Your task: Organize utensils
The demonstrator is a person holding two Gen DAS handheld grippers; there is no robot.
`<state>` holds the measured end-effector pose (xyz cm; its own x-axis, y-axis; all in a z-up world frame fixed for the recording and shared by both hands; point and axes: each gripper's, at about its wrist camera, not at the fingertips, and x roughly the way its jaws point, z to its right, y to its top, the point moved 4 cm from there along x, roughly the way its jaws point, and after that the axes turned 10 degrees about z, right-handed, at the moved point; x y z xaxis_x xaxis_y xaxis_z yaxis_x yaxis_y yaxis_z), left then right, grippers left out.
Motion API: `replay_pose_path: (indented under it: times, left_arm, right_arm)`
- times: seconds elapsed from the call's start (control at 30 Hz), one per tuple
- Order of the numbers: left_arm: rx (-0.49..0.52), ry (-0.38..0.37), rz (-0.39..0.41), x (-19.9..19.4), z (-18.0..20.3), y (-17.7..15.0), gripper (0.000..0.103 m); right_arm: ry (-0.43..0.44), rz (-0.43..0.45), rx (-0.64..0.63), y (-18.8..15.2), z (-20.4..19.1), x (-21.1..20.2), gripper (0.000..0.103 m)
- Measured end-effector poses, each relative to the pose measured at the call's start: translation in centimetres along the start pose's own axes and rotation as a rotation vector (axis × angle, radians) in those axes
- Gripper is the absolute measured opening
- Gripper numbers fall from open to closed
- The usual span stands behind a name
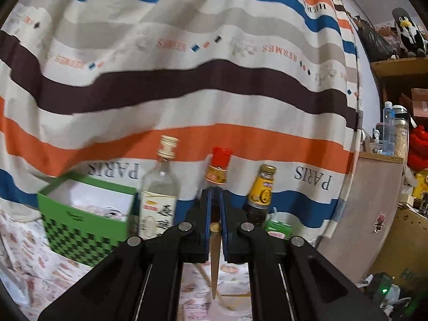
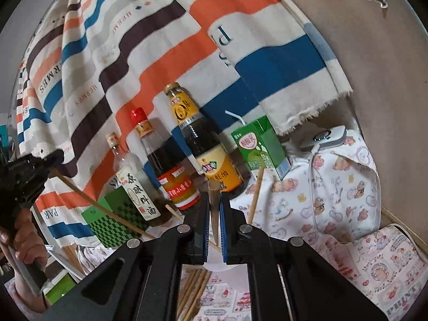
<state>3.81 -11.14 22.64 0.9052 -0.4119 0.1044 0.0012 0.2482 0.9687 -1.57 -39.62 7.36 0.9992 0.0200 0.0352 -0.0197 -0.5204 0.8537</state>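
Left gripper (image 1: 214, 215): fingers clenched on a wooden chopstick (image 1: 214, 256), long axis along the fingers, tapered tip pointing back toward the camera. Right gripper (image 2: 214, 208): fingers clenched on a second chopstick (image 2: 213, 203), blunt end forward. Loose chopsticks (image 2: 194, 289) lie on the printed cloth (image 2: 334, 214) of the counter below. At the counter's back edge, against the striped curtain (image 1: 187, 80), stand a green checkered box (image 1: 80, 227), a clear bottle (image 1: 157, 195), a red-capped bottle (image 2: 165, 165), a yellow-labelled sauce bottle (image 2: 203, 144) and a green carton (image 2: 259, 147). Open room remains on the counter's right side.
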Motion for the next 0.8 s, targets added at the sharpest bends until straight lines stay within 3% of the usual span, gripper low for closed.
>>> replay_pose_path:
  times: [0.23, 0.37, 0.8]
  left_arm:
    - [0.038, -0.021, -0.037, 2.3, 3.1, -2.5, 0.006]
    - [0.053, 0.004, -0.068, 4.2, 3.7, -4.5, 0.006]
    - [-0.031, 0.074, -0.22, 8.8, 0.7, -11.1, 0.006]
  right_arm:
    - [-0.037, -0.039, 0.051, -0.9, 2.1, 1.5, 0.008]
    - [-0.066, -0.061, 0.042, -1.6, 2.8, 2.5, 0.008]
    - [-0.077, -0.102, 0.077, -2.4, 3.9, 3.6, 0.01]
